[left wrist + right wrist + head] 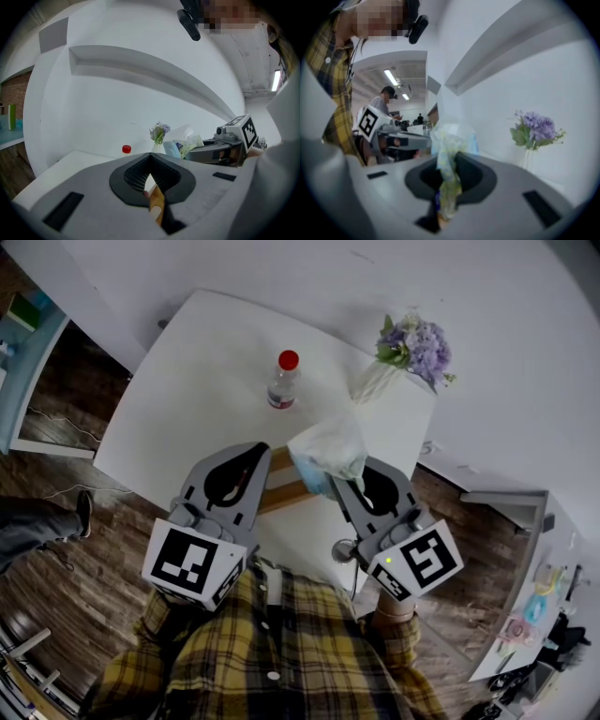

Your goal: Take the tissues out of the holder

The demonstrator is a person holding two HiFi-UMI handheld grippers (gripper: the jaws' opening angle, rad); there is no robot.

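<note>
A soft plastic tissue pack (328,451), blue and pale green, hangs lifted above the table's near edge. My right gripper (341,484) is shut on its lower end, and in the right gripper view the crumpled pack (449,145) sticks up from between the jaws. Just left of it lies the tan wooden holder (281,482), largely hidden by the grippers. My left gripper (262,452) is shut on the holder, whose edge (156,202) shows pinched between the jaws. The left gripper view also shows the tissue pack (185,140) at the tip of the right gripper (206,149).
On the white table (187,399) stand a clear bottle with a red cap (283,381) in the middle and a vase of purple flowers (412,348) at the far right corner. A white wall runs behind. A person's leg (37,521) shows at the left.
</note>
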